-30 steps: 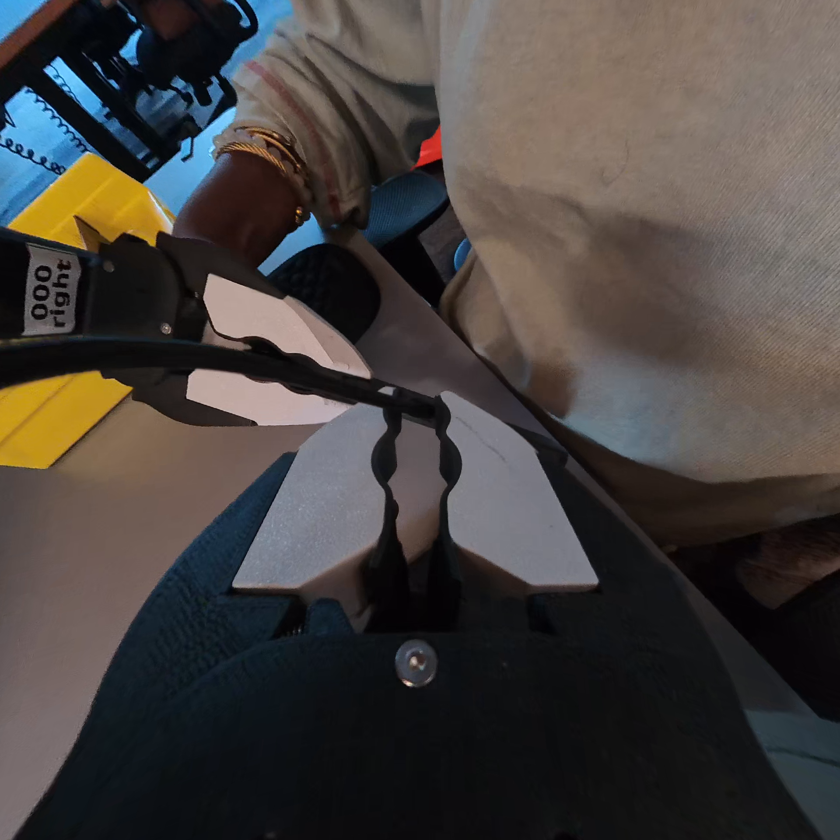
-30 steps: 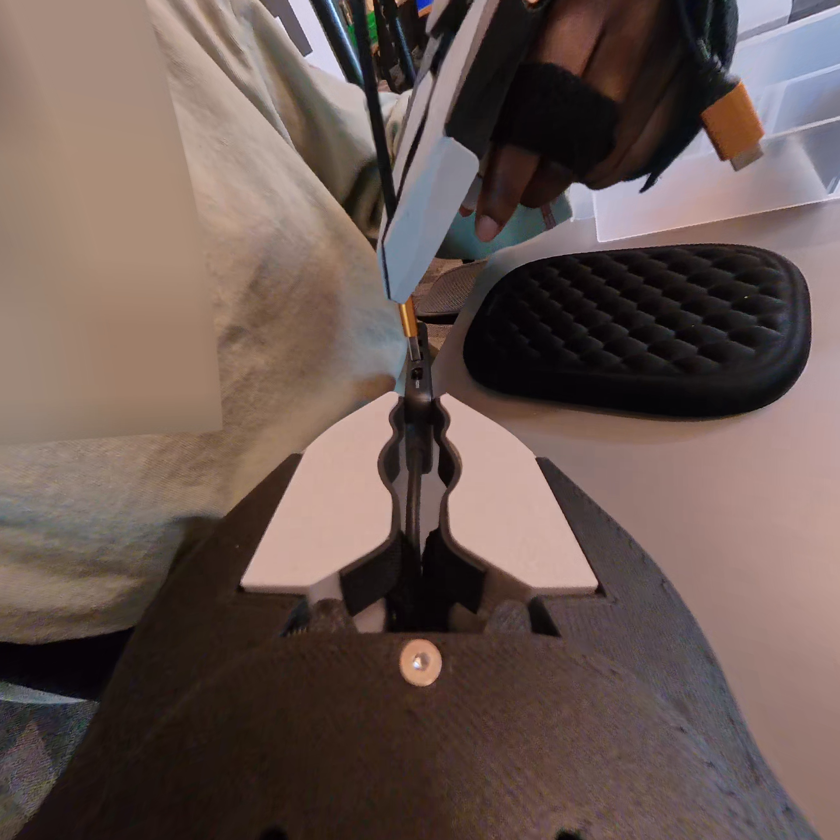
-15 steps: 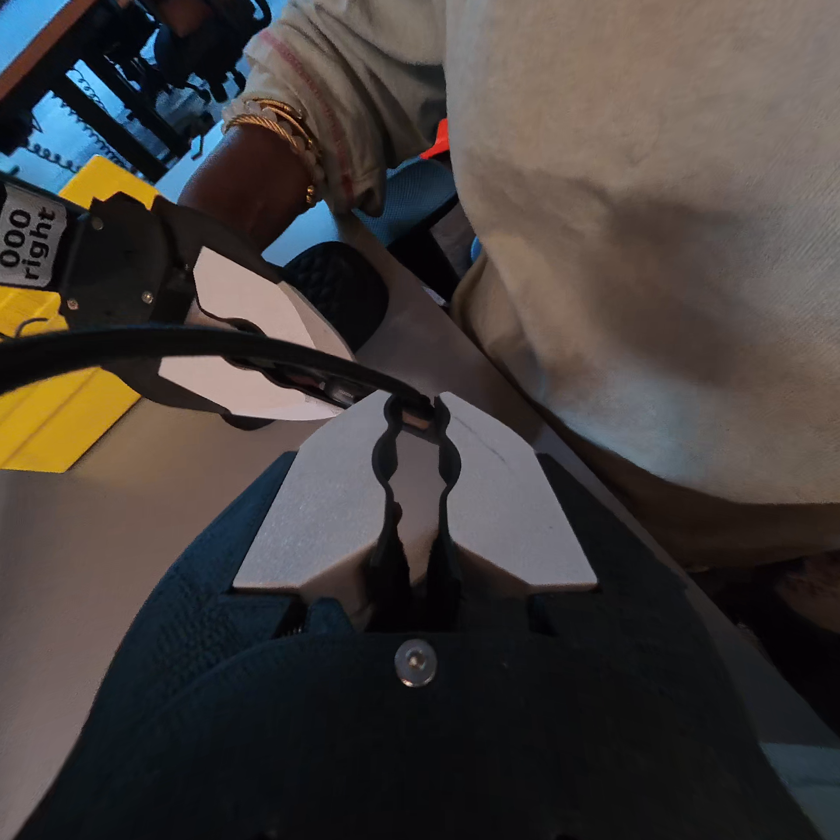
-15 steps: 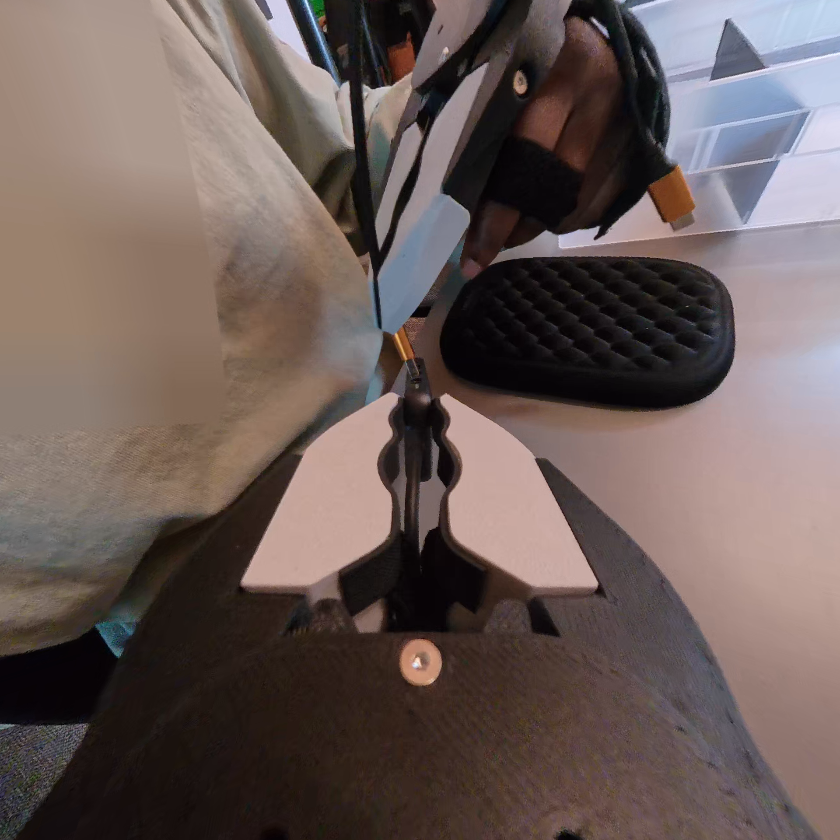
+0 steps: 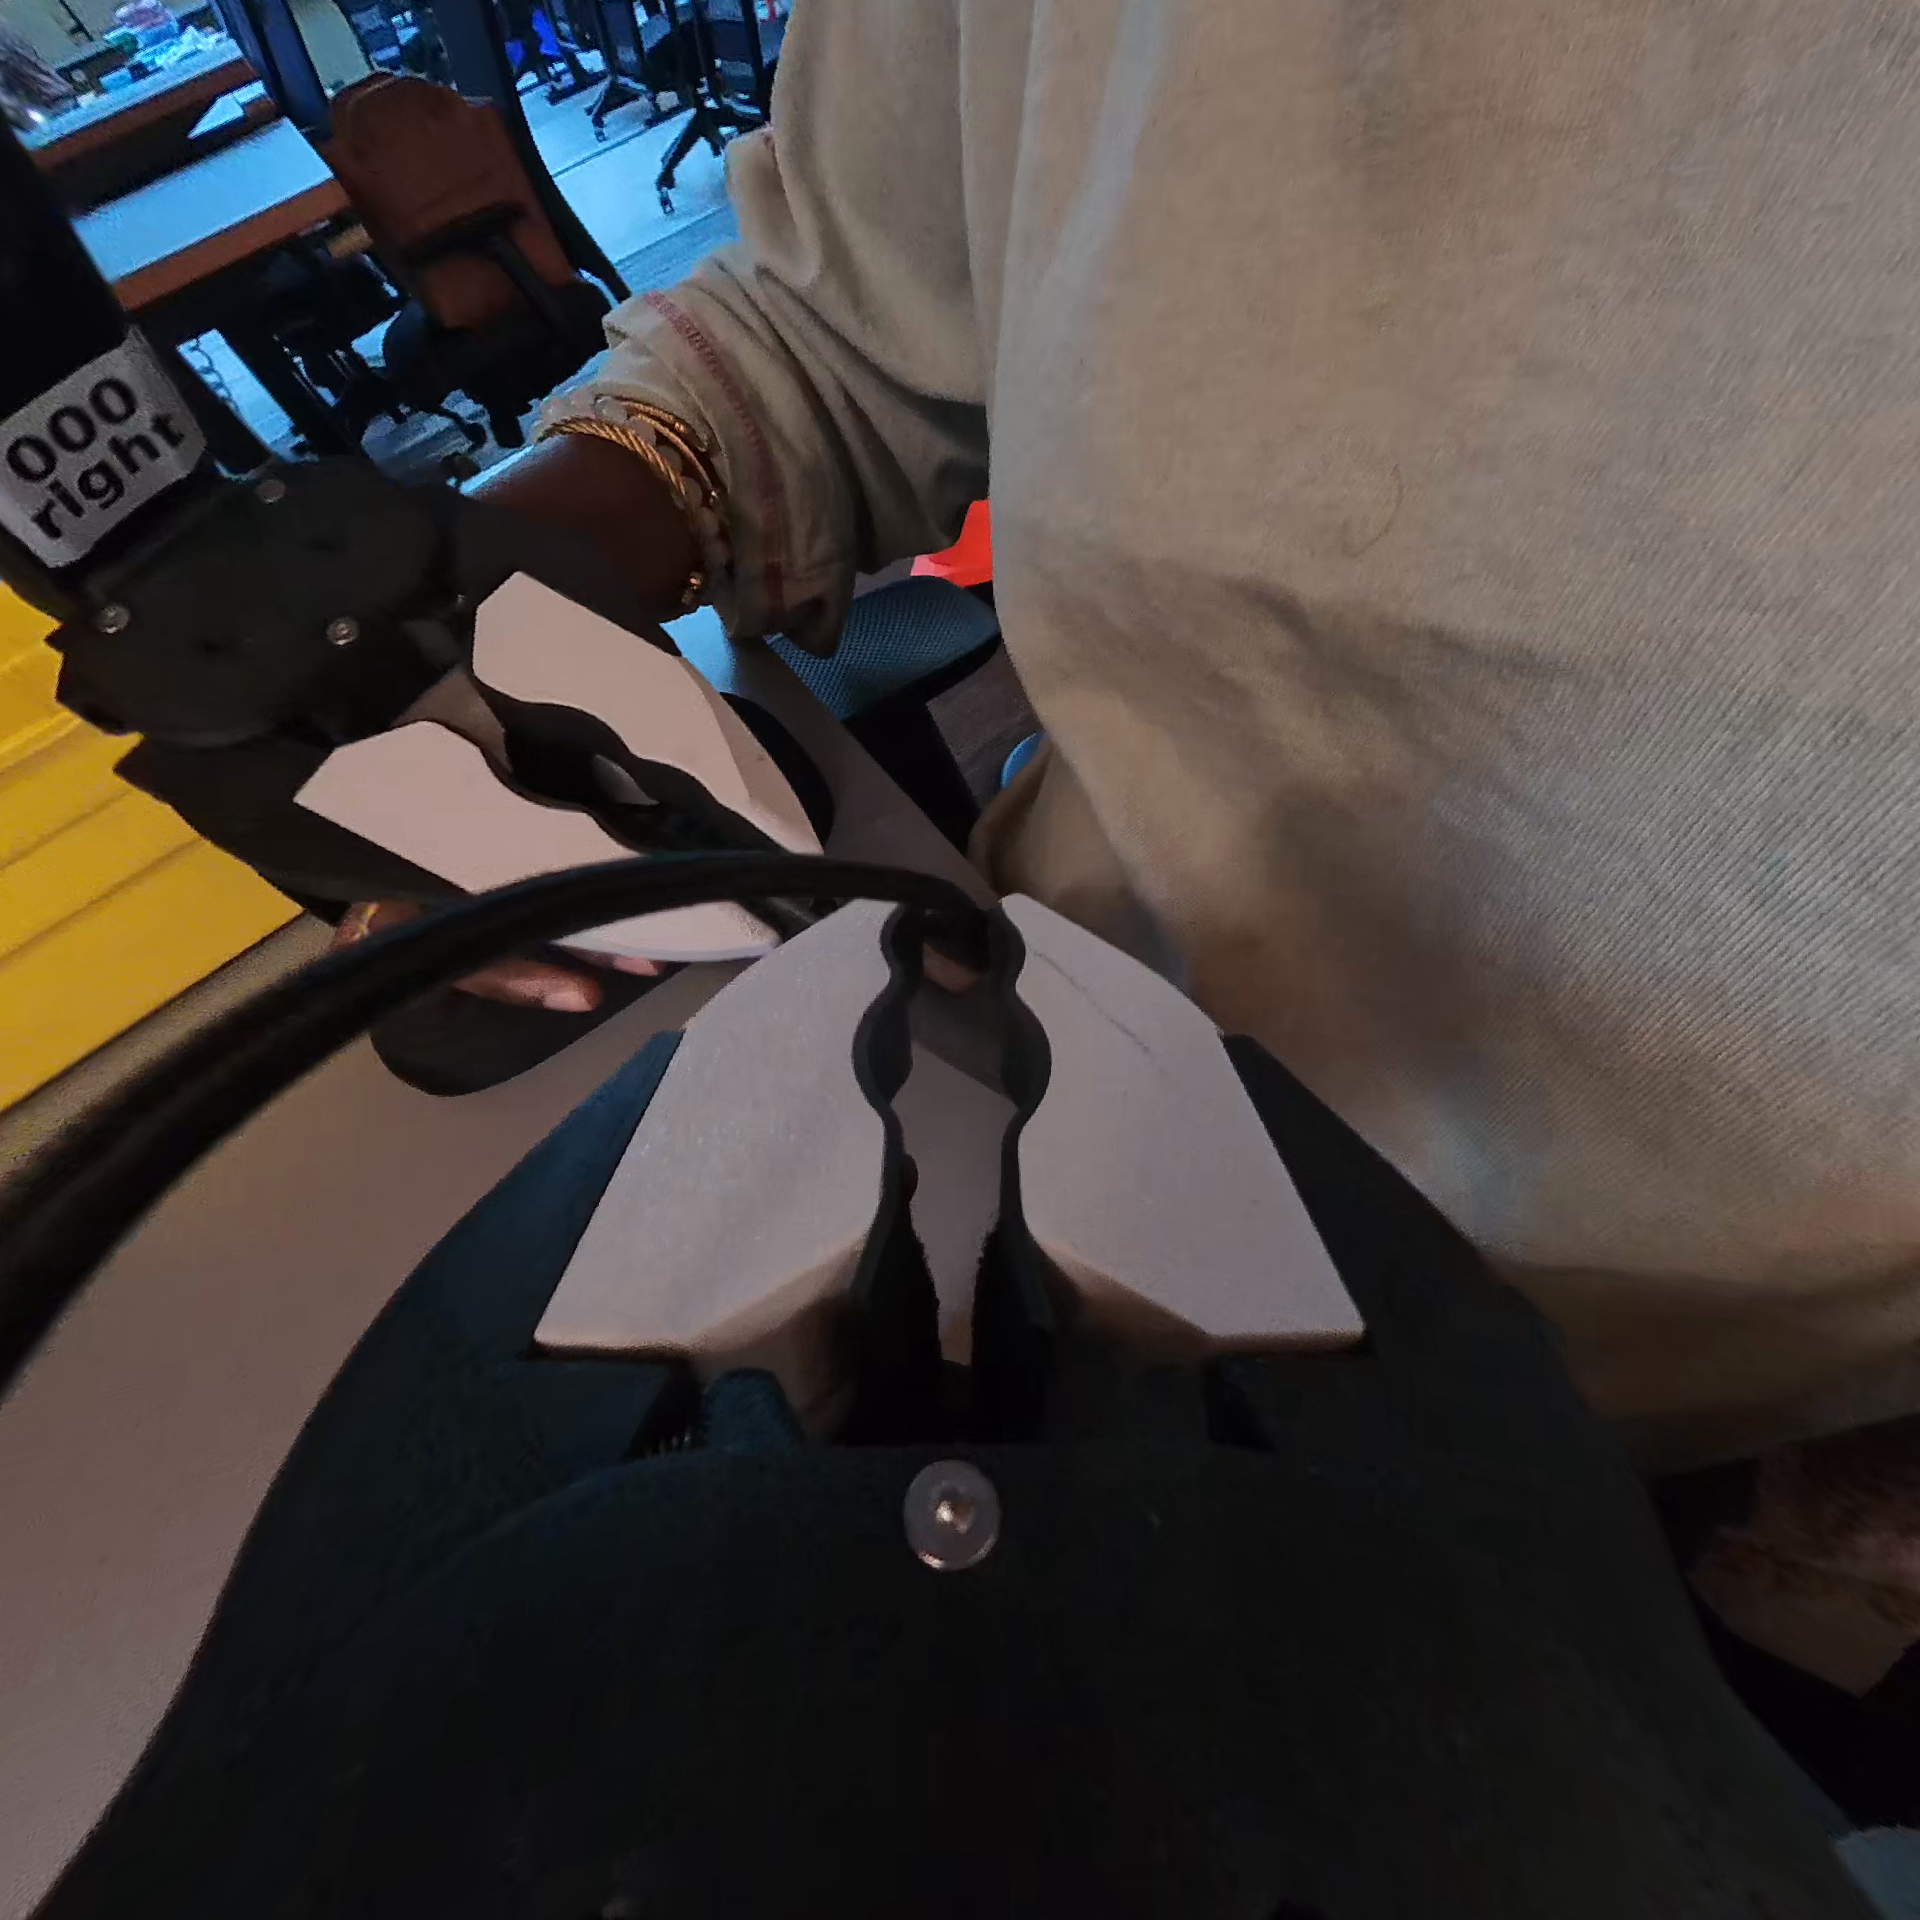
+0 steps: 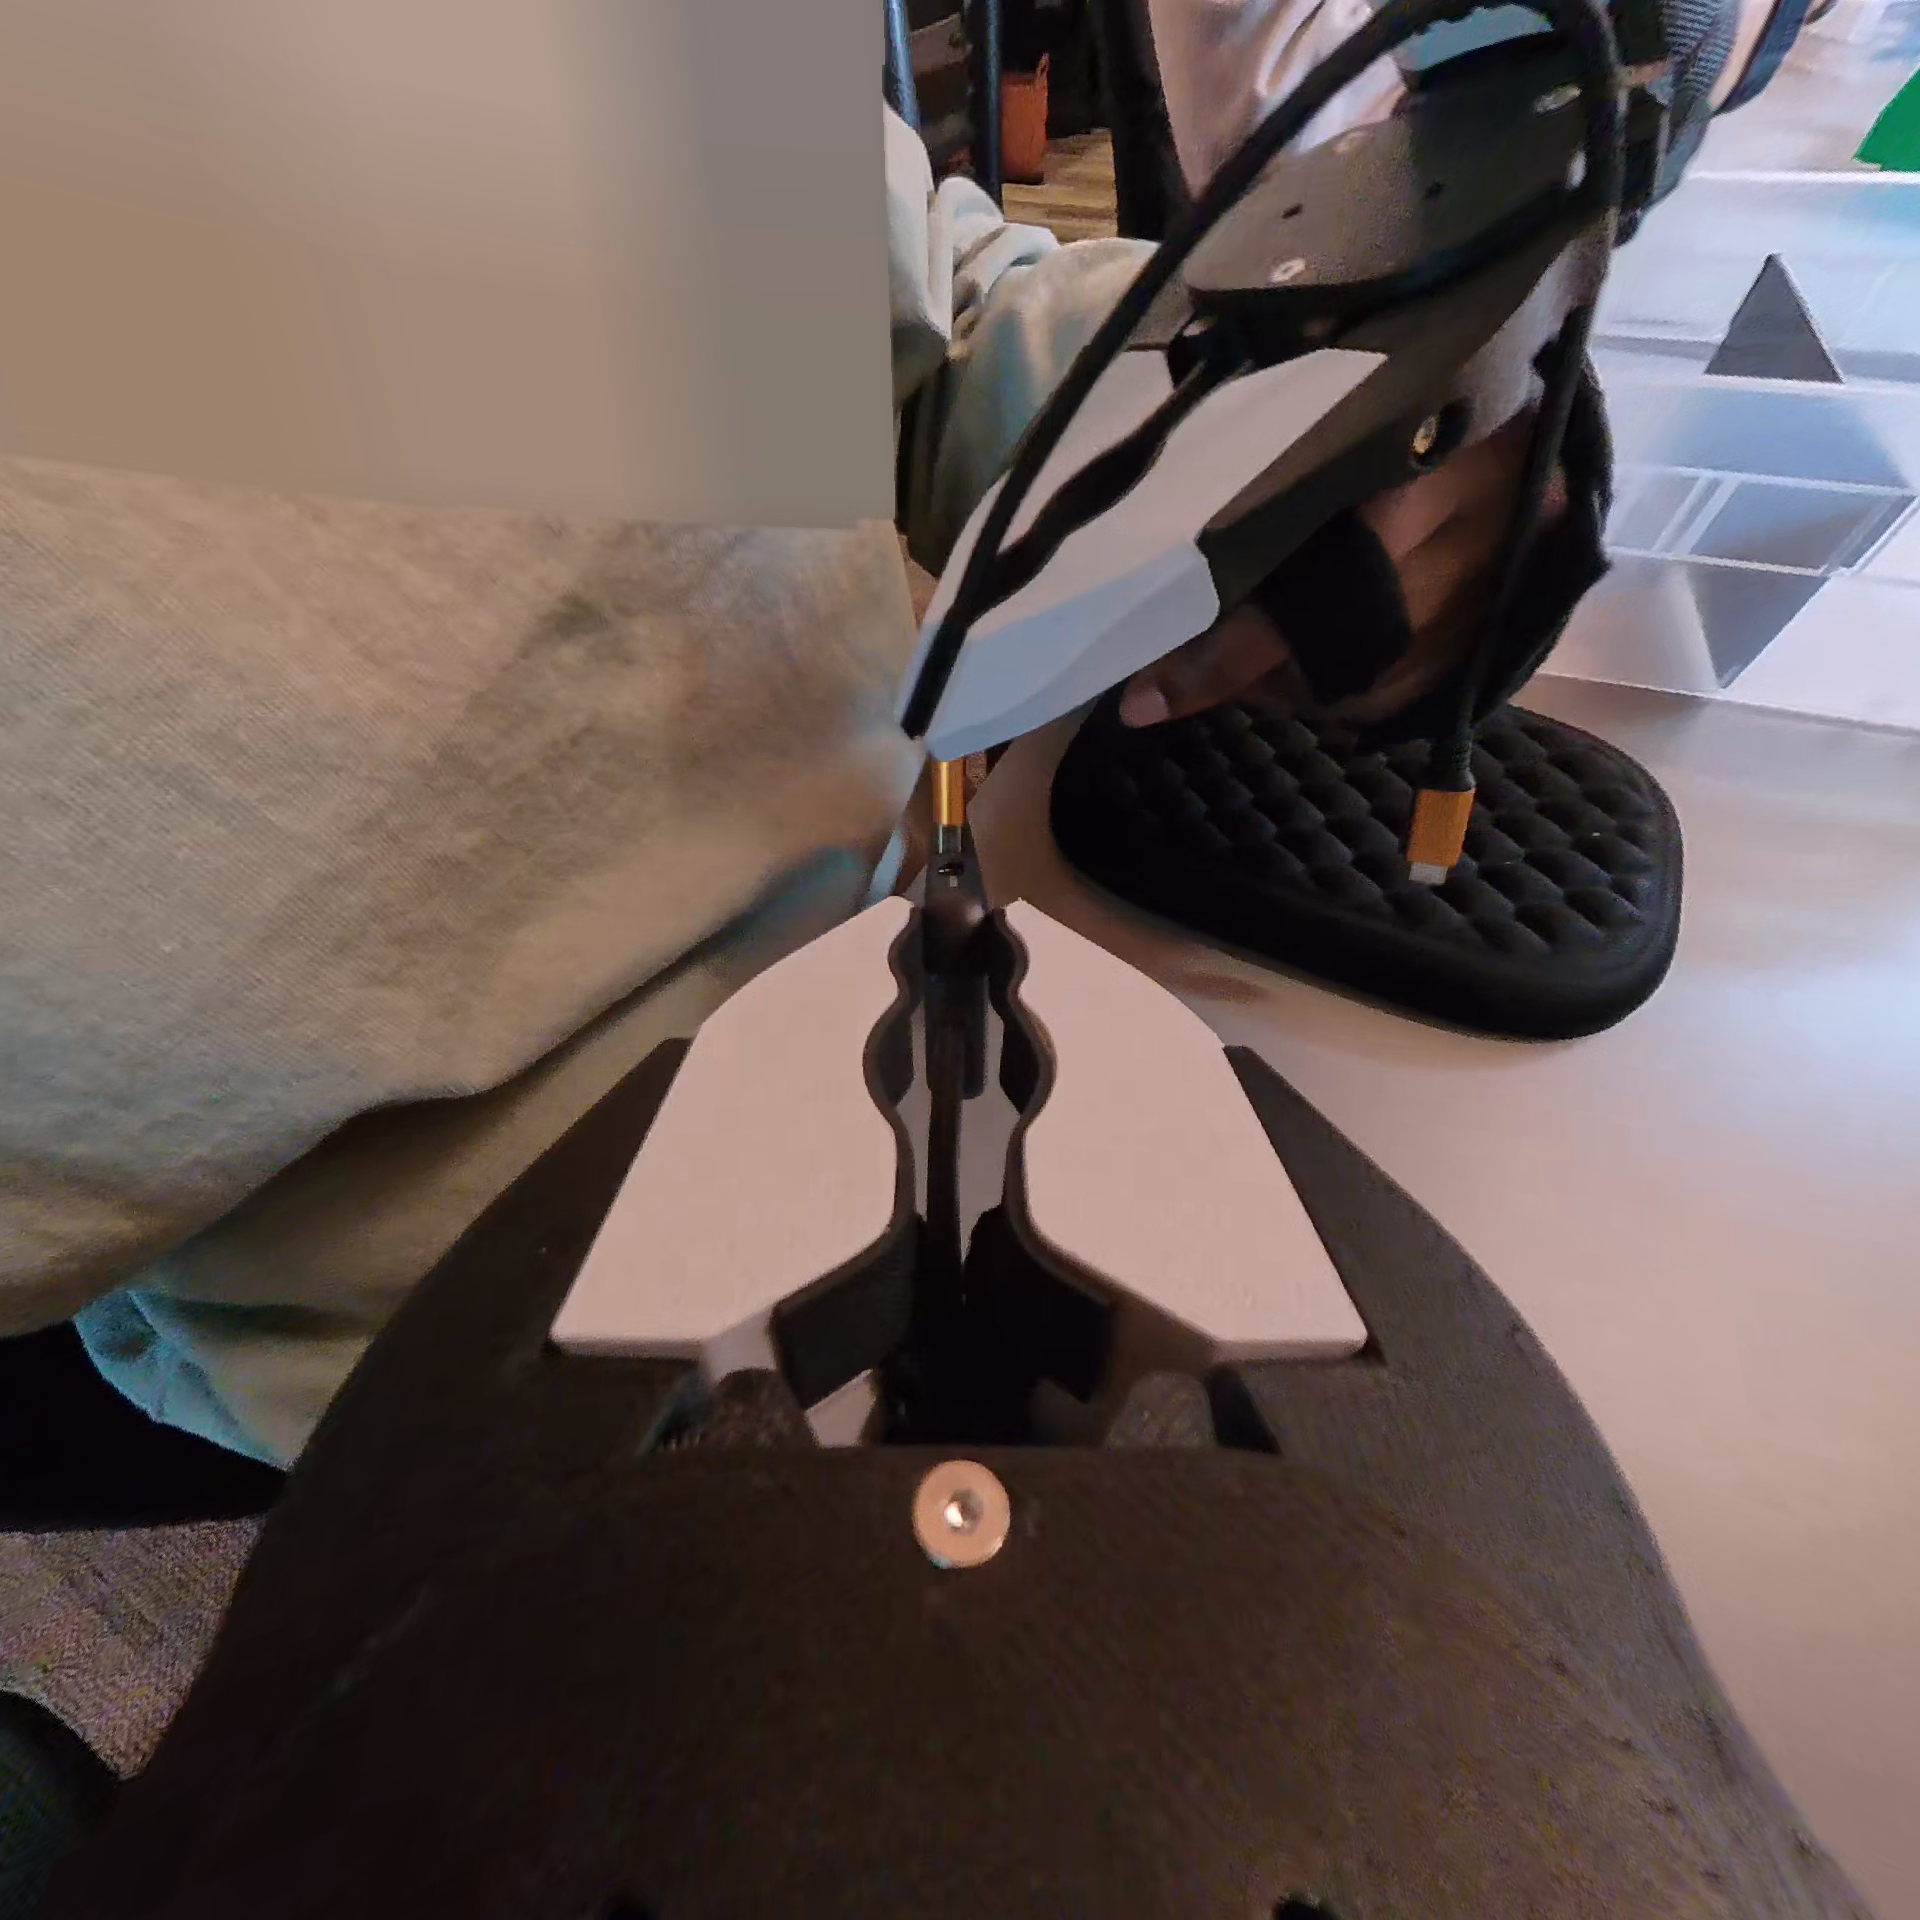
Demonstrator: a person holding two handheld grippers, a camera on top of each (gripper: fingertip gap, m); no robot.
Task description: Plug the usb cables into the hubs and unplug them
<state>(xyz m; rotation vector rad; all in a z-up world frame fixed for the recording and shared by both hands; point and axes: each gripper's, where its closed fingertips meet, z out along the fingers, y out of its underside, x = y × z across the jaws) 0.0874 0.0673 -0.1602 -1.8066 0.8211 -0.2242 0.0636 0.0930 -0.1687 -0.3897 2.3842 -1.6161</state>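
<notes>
Currently the left gripper (image 5: 951, 940) has its jaws pinching the black USB cable (image 5: 312, 997) right at their tips; the cord arcs away to the left of those jaws. The right gripper (image 6: 956, 920) has its jaws pressed onto a thin dark hub (image 6: 951, 997), held edge-on and projecting just beyond the tips. An orange-sleeved plug (image 6: 948, 795) sits directly ahead of the right jaws, touching or almost touching the hub's port; full seating cannot be confirmed.

Handling: the cable is light, limp and braided, so it likely offers no push stiffness. Grip at the rigid plug sleeve, close behind the connector. The connector tip is small and probably bends if forced off-axis.

A second orange plug (image 6: 1439, 826) dangles ahead and right, over the black pad (image 6: 1558, 935) on the counter (image 6: 1558, 1247). Clear bins (image 6: 1766, 499) stand beyond; their contents are not discernible.
</notes>
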